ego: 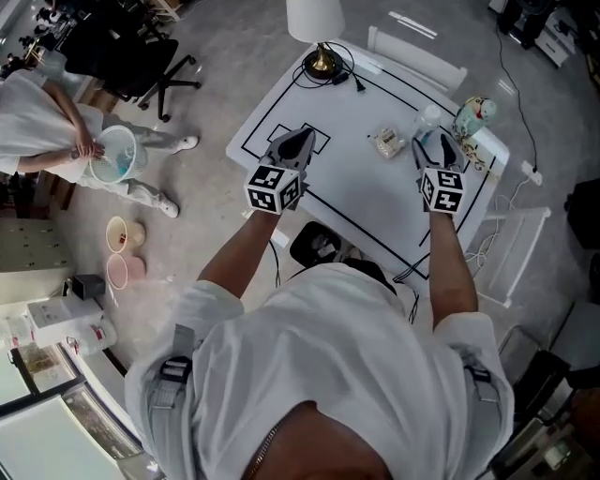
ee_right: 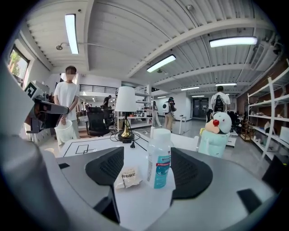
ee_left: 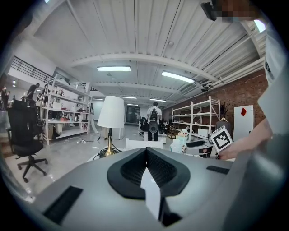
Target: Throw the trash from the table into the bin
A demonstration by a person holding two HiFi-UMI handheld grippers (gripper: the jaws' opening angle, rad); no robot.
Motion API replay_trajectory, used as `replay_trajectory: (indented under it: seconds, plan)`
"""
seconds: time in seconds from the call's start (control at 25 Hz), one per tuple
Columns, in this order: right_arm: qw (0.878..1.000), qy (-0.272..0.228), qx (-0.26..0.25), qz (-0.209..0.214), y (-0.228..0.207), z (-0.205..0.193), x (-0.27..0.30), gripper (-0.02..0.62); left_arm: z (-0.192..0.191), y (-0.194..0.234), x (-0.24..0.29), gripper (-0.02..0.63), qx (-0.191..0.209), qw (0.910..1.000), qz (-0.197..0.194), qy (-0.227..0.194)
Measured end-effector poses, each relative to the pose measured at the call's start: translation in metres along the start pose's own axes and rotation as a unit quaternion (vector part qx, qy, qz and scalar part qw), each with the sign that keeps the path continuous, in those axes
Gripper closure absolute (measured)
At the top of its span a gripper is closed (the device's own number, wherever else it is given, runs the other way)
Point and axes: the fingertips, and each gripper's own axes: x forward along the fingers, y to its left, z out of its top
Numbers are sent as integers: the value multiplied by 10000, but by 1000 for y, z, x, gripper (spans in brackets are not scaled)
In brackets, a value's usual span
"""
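Note:
A crumpled wrapper [ego: 386, 142] and a clear plastic bottle [ego: 428, 120] with a blue label lie near the right end of the white table [ego: 366, 202]. My right gripper [ego: 438, 139] hovers just before them, open. In the right gripper view the bottle [ee_right: 159, 158] stands upright between the wide jaws, with the wrapper [ee_right: 128, 177] beside it to the left; neither pad touches them. My left gripper [ego: 302, 134] is over the table's left part, shut, and its own view shows the gripper [ee_left: 146, 151] holding nothing. A person at the far left holds a pale bin [ego: 114, 155].
A table lamp [ego: 319, 28] with a coiled cable stands at the table's far edge. A blue-and-white cartoon figure [ego: 473, 117] sits at the far right corner. A white chair [ego: 417, 52] stands behind the table, and an office chair [ego: 150, 56] is on the floor at left.

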Motion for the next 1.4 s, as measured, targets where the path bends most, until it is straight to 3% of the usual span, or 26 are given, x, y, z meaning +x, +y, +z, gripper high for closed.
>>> replay_trajectory:
  seconds: [0.32, 0.88, 0.96, 1.4]
  plan:
    - [9991, 398, 124, 114, -22, -32, 49, 239, -11, 13, 20, 595, -75, 9994, 231, 250]
    - [9985, 414, 264, 243, -32, -46, 95, 242, -25, 31, 35, 595, -202, 9971, 568, 470]
    - [9984, 400, 329, 228, -34, -46, 94, 282, -26, 32, 35, 595, -217, 9968, 586, 491]
    - [9987, -271, 405, 141, -18, 11, 54, 288, -23, 47, 13, 595, -181, 9982, 452, 349]
